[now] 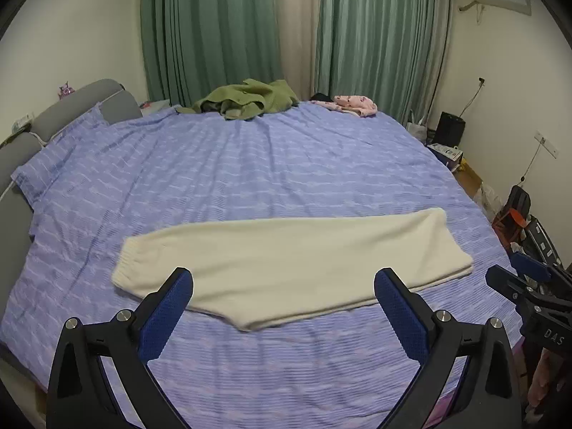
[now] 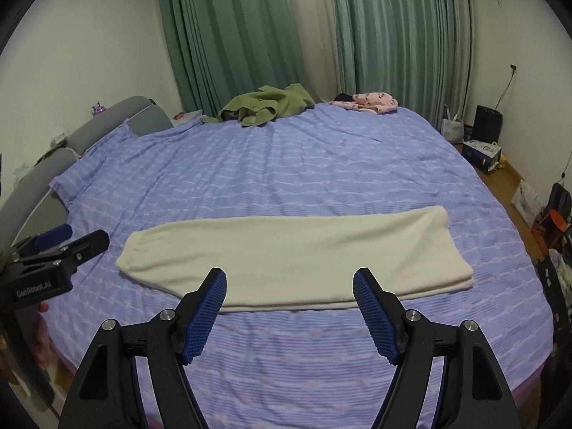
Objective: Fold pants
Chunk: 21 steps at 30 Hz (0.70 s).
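Cream pants (image 1: pixel 286 261) lie flat across the near part of the bed, folded lengthwise with one leg on the other, cuffs at the left and waist at the right; they also show in the right wrist view (image 2: pixel 296 264). My left gripper (image 1: pixel 284 282) is open and empty, held above the pants' near edge. My right gripper (image 2: pixel 289 282) is open and empty, also above the near edge. The right gripper shows at the right edge of the left wrist view (image 1: pixel 525 279), and the left gripper at the left edge of the right wrist view (image 2: pixel 68 246).
The bed (image 1: pixel 250 164) has a purple striped sheet. A green garment (image 1: pixel 246 100) and a pink garment (image 1: pixel 354 104) lie at its far edge by green curtains (image 1: pixel 214 28). A grey headboard (image 1: pixel 71 107) is at the left. Boxes, bags and a black bin (image 2: pixel 488 123) stand on the floor at the right.
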Tool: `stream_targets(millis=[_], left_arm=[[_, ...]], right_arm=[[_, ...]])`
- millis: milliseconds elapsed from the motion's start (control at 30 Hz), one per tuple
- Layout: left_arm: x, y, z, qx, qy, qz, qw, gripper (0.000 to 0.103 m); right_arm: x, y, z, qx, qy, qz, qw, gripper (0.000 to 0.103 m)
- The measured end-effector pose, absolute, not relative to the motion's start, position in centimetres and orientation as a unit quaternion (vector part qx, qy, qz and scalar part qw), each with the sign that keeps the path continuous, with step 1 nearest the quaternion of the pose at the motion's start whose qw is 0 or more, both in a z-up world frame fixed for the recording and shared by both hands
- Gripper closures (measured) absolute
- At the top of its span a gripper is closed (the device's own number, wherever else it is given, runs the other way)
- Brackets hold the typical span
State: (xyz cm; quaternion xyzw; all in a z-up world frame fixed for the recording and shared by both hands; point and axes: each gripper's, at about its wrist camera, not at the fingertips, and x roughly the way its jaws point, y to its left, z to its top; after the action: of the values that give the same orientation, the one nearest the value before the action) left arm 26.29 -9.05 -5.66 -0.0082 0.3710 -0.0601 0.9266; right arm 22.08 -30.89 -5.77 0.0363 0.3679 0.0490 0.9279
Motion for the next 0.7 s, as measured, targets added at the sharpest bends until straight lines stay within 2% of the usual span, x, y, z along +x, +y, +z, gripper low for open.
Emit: stream_targets(millis=[333,700], left_arm=[[27.4,-21.4,-6.3,-0.010,0.360,-0.050,0.931,0.000],[32.9,-31.9,-12.1,0.011,0.398,-0.054,0.916,0.000]], right_arm=[[23.7,-44.2,-6.7,0.042,0.377,0.061,0.923,0.029],[27.9,-55.2,-12.2,0.079,0.398,0.006,0.914,0.029]])
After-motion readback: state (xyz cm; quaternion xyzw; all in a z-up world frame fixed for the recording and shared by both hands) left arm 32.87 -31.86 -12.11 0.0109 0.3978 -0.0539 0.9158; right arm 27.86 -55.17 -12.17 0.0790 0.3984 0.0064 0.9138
